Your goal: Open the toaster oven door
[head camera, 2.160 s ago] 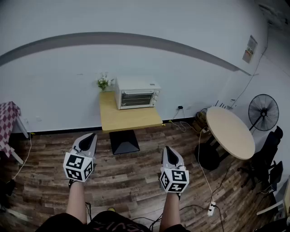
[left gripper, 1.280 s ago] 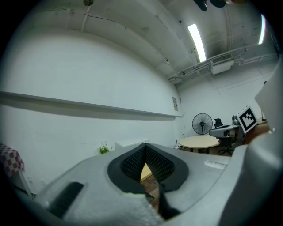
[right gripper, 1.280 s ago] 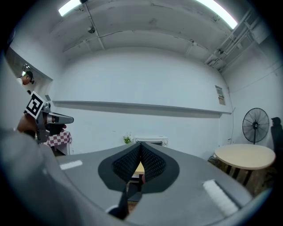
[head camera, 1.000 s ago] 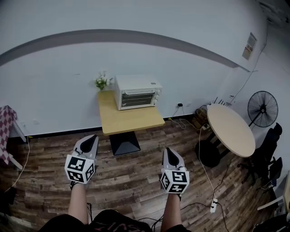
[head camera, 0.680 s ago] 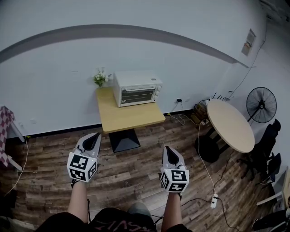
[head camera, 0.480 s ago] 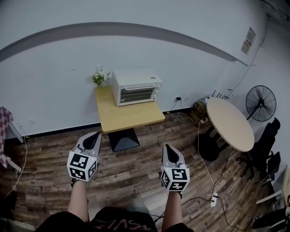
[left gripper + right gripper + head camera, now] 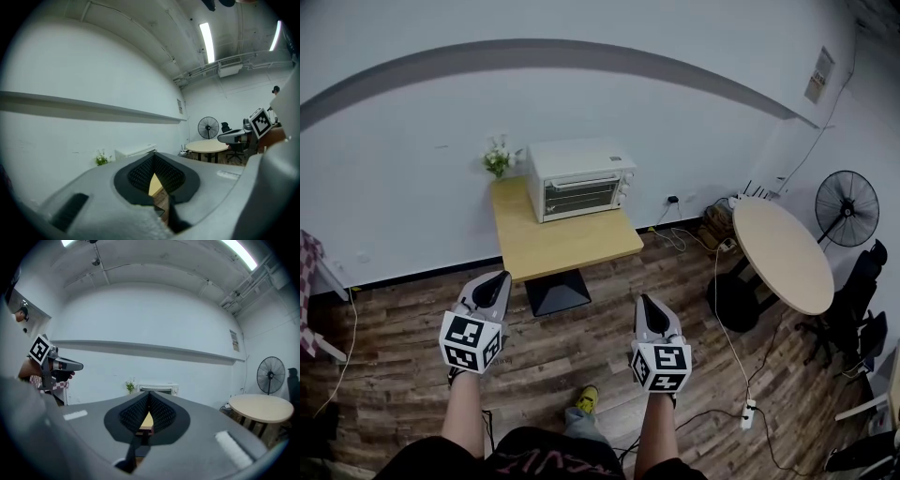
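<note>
Toaster oven [image 7: 579, 180] at back edge of tabletop [image 7: 562, 246], door [image 7: 578, 196] shut, plant [image 7: 497, 157] at back-left corner; L gripper [image 7: 493, 281] & R gripper [image 7: 645, 304] both pressed together, empty, over floor [image 7: 394, 337], well apart from oven.

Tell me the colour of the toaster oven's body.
White. The toaster oven shows best in the head view, where it stands on the wooden table.

We see a square wooden worktop [image 7: 562, 246] on a dark pedestal against the white wall [image 7: 394, 169], with a small flowering plant [image 7: 497, 157] at its back left corner. Well to the right stand a round table [image 7: 783, 253], a black floor fan [image 7: 847, 208] and a dark office chair [image 7: 862, 309]. A white power strip [image 7: 748, 412] lies on the plank floor [image 7: 394, 309].
</note>
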Demonstrator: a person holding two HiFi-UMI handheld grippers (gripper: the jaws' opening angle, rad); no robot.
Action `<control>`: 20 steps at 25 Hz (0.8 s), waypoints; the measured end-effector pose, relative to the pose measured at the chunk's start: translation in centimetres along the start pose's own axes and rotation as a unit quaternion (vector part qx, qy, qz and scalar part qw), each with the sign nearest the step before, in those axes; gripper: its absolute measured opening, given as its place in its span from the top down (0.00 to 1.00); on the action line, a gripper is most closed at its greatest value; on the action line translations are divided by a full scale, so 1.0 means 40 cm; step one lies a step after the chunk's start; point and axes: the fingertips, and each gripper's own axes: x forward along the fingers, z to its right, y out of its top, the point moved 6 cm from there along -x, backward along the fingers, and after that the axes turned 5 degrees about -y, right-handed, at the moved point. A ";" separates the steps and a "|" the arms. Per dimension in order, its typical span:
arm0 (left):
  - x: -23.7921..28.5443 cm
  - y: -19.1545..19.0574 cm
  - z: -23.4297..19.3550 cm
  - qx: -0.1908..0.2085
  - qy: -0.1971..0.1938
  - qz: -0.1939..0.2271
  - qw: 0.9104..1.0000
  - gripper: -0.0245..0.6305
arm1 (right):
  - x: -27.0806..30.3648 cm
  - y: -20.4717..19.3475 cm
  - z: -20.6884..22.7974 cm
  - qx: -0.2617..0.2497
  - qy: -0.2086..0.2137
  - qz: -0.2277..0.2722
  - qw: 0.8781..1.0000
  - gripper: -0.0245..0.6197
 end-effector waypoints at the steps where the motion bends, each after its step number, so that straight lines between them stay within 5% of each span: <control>1: 0.021 0.000 -0.003 0.001 0.001 -0.002 1.000 0.96 | 0.018 -0.003 0.013 0.000 0.000 -0.001 1.000 0.95; 20: 0.562 0.036 0.001 0.032 0.017 -0.045 0.998 0.96 | 0.434 -0.062 0.398 0.040 0.024 -0.019 0.999 0.95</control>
